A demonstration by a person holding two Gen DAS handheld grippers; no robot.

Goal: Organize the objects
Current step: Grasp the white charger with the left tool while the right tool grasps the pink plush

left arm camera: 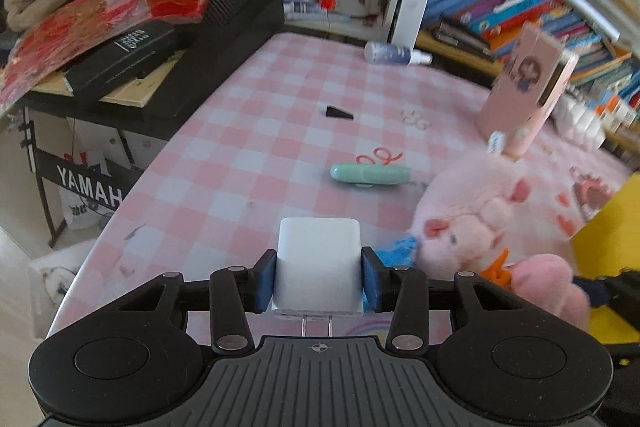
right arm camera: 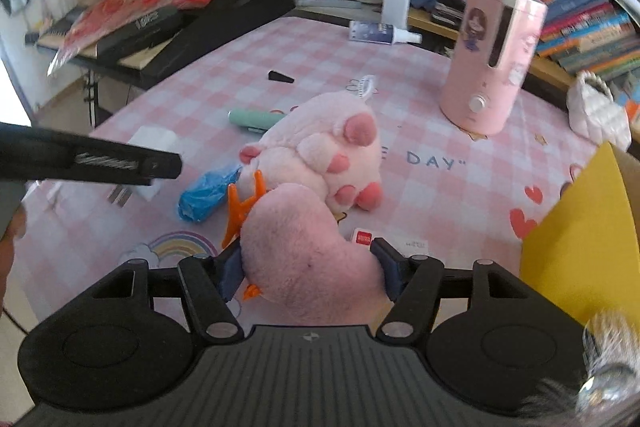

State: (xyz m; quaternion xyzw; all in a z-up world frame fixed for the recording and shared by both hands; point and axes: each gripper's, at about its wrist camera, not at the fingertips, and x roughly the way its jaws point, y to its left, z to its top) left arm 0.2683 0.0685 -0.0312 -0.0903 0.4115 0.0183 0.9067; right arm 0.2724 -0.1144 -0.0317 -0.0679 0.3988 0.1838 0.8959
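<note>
My left gripper (left arm camera: 318,273) is shut on a white charger block (left arm camera: 318,259), its blue pads (left arm camera: 266,275) pressing both sides and its two prongs pointing back at the camera. In the right wrist view, my right gripper (right arm camera: 310,267) is shut on a pink plush toy (right arm camera: 308,255) with orange feet, close above the pink checked tablecloth (right arm camera: 420,131). A second plush part with pink paw pads (right arm camera: 320,147) lies just beyond it. The left gripper's black finger (right arm camera: 100,163) reaches in from the left, partly hiding the charger (right arm camera: 154,139).
On the cloth lie a mint green tube (left arm camera: 370,174), a crumpled blue bag (right arm camera: 206,193), a black wedge (left arm camera: 338,113), a spray bottle (left arm camera: 394,53) and a small red-labelled card (right arm camera: 362,238). A pink canister (right arm camera: 492,59) stands far right. A yellow box (right arm camera: 580,235) borders the right; a keyboard (left arm camera: 160,67) borders the left.
</note>
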